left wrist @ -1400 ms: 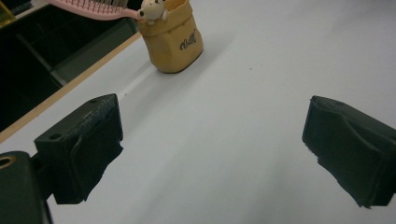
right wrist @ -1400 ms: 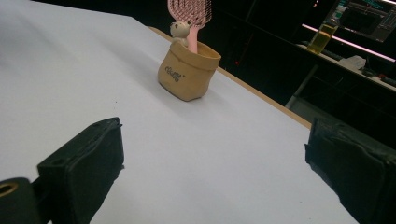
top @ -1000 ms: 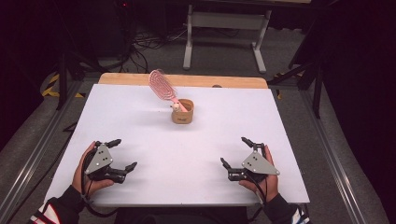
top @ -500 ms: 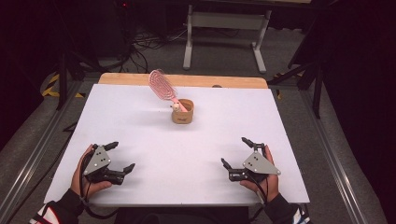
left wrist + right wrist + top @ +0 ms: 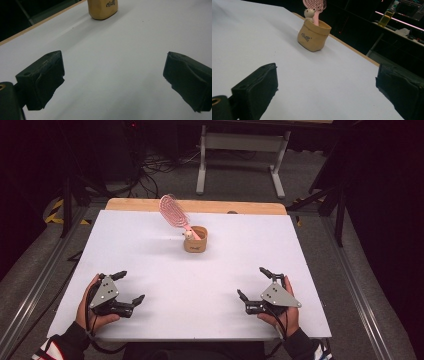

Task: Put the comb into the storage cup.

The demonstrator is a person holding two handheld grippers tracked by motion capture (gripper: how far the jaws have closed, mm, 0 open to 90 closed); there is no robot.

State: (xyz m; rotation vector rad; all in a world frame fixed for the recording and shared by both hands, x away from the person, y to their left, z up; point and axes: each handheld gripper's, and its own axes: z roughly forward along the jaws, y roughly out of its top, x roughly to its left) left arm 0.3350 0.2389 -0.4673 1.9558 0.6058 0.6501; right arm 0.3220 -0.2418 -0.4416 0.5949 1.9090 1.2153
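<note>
While resting low at the near edge of the white table (image 5: 150, 245), holding both claws wide open and empty: left gripper (image 5: 127, 288) at the near left corner, right gripper (image 5: 253, 283) at the near right, each well apart from the goods. Sitting toward the far middle of the table, a small tan pouch-shaped holder (image 5: 195, 241), upright, carrying a pink hairbrush (image 5: 173, 210) that is leaning up and away to the far left, handle down inside, with a tiny cream bear figure (image 5: 188, 234) perched at the rim beside the handle. Looking along the right gripper's jaws, seeing the holder (image 5: 313, 35) ahead and slightly left, brush head rising above it; looking along the left gripper's jaws, catching just the holder's base (image 5: 102, 8) at the top edge.

Judging by this, sitting at the very start, with nothing reached for yet. Probably calling next for one gripper reaching forward to the brush handle just above the rim, closing on it, while possibly steadying the light holder with the other against tipping.
</note>
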